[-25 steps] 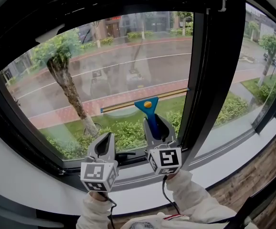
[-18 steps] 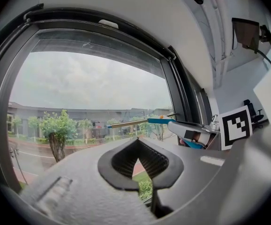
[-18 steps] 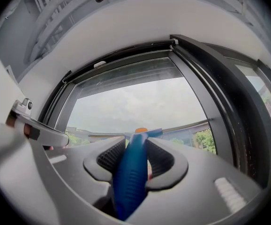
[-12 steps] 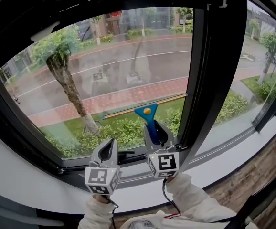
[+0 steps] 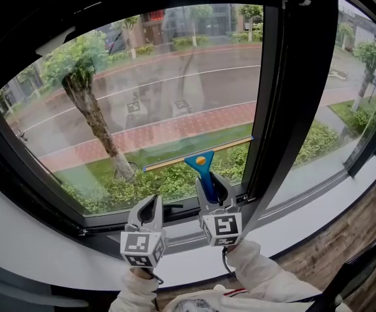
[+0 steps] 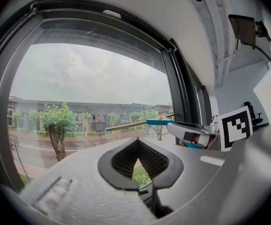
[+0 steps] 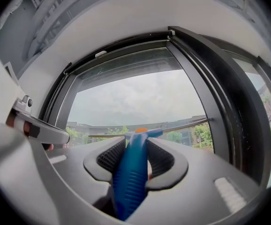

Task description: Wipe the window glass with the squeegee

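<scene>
A squeegee [image 5: 200, 160] with a blue handle, an orange dot and a long thin blade lies against the lower part of the window glass [image 5: 149, 90]. Its blade slants up to the right and ends near the black mullion [image 5: 285, 90]. My right gripper [image 5: 213, 182] is shut on the blue handle [image 7: 131, 177], and the blade [image 7: 177, 124] shows beyond its jaws. My left gripper [image 5: 150, 208] hangs beside it to the left, just above the bottom frame. Its jaws [image 6: 138, 145] are shut with nothing between them. In the left gripper view the squeegee [image 6: 147, 122] and the right gripper [image 6: 191, 133] show at the right.
The black window frame [image 5: 19, 174] rings the pane, with a white sill [image 5: 58, 265] below. A second pane [image 5: 363, 64] lies right of the mullion. Wooden floor [image 5: 344, 239] shows at the lower right. Outside are a tree, a road and hedges.
The squeegee has slid down the glass from mid-height toward the bottom frame, drawn by the right gripper. The left gripper has dropped a little too.
</scene>
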Motion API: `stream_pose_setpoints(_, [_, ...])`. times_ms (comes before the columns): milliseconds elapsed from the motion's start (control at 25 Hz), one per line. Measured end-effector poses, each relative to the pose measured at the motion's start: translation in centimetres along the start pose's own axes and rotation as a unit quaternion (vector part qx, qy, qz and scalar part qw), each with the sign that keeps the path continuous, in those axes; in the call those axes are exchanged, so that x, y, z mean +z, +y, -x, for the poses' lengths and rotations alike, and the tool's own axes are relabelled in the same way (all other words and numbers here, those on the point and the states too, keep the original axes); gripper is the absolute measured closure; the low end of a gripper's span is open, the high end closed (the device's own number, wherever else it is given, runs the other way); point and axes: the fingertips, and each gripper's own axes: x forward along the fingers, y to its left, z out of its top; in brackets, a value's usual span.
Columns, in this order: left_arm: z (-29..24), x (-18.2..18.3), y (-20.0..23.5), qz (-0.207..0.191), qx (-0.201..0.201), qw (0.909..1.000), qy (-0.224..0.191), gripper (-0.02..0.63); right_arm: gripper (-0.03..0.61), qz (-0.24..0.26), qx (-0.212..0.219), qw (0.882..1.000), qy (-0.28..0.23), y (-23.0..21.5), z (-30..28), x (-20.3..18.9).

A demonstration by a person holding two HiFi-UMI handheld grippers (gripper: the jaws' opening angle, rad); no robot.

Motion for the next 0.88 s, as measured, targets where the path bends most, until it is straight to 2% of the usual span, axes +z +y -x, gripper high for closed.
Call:
stream_pose_setpoints(400, [-0.2,-3.1,-0.4,-0.004,-0.001,0.9997,0.023,0.614,0.433,-0.005,0.002,1.000,0.028,0.3,0.9,-3.1])
stream_pose_setpoints(880, [-0.4,-4.9,-0.9,-0.002,-0.008,0.9991,0.041,0.614,0.433,0.005,0.002,0.999,0.051,0.2,1.6,-6.4])
